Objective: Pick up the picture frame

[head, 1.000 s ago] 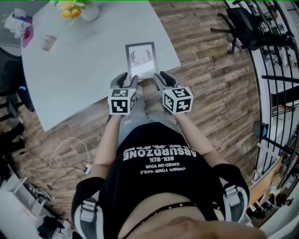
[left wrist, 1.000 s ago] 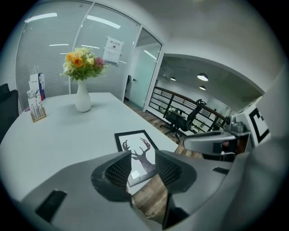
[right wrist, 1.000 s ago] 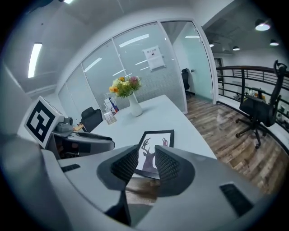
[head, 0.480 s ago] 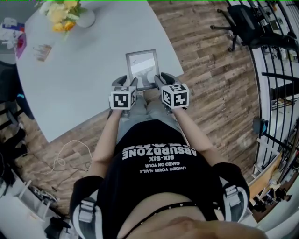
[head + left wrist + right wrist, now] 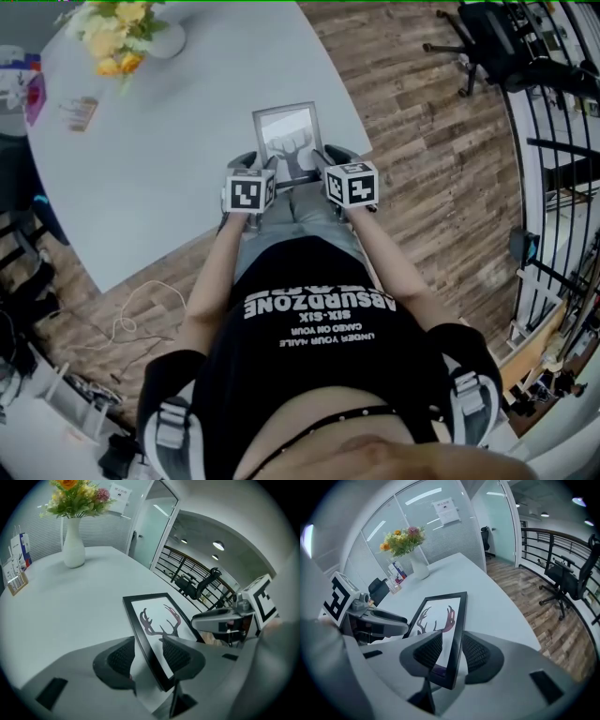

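Note:
The picture frame [image 5: 286, 131], black-edged with an antler print, lies flat at the near edge of the pale table [image 5: 169, 141]. My left gripper [image 5: 258, 164] straddles its left edge. In the left gripper view the frame [image 5: 159, 620] runs between the wide-apart pads of the left gripper [image 5: 149, 658], with a gap beside the left pad. My right gripper [image 5: 325, 157] straddles the right edge. In the right gripper view that edge of the frame [image 5: 440, 616] sits between the pads of the right gripper [image 5: 452, 651]. Its jaws are opening and do not press on the frame.
A white vase of flowers [image 5: 122, 33] and a small card stand [image 5: 80, 112] are at the table's far left. An office chair [image 5: 487, 47] and a railing [image 5: 553, 187] stand to the right on the wood floor. A cable [image 5: 131, 319] lies near my feet.
Both grippers have sunk with the frame toward the table's near edge. The frame now lies flatter and its antler print shows more clearly.

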{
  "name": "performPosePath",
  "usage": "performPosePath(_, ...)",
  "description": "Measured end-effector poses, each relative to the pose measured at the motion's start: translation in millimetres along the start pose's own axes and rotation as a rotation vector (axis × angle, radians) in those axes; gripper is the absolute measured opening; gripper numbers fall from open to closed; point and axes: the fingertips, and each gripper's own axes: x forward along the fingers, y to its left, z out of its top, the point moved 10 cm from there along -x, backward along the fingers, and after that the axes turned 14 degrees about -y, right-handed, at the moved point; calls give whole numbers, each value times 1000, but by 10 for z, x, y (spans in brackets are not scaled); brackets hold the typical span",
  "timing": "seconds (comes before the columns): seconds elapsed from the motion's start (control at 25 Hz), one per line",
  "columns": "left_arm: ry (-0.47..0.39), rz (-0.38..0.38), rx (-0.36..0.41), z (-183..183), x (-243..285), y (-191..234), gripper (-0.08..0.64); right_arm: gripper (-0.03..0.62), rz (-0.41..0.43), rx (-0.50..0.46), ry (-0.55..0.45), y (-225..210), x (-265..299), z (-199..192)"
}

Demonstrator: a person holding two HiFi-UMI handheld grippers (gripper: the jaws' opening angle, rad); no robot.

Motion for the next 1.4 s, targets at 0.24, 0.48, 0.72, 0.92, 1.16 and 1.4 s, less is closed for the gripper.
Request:
performPosePath(0.24, 45, -21, -37, -63, 61, 59, 175, 129, -9, 9, 25, -31, 80, -38)
performPosePath(0.48, 77, -55, -46, -81, 121, 55, 173, 135, -27, 29, 54, -61, 145, -112)
performPosePath(0.72, 73, -32, -50, -85, 139, 128, 130, 127, -44, 45, 53, -73, 147, -96)
performPosePath(0.92, 77, -34, -70, -74, 132, 145, 121, 95, -27, 121, 52, -115, 145, -65)
performPosePath(1.16, 75, -39, -94, -72, 117, 177, 115, 87, -40, 127, 68, -88, 143, -54)
performPosePath(1.4, 84, -50, -113, -50, 80, 239, 106, 86, -44, 136, 88, -19, 125, -67)
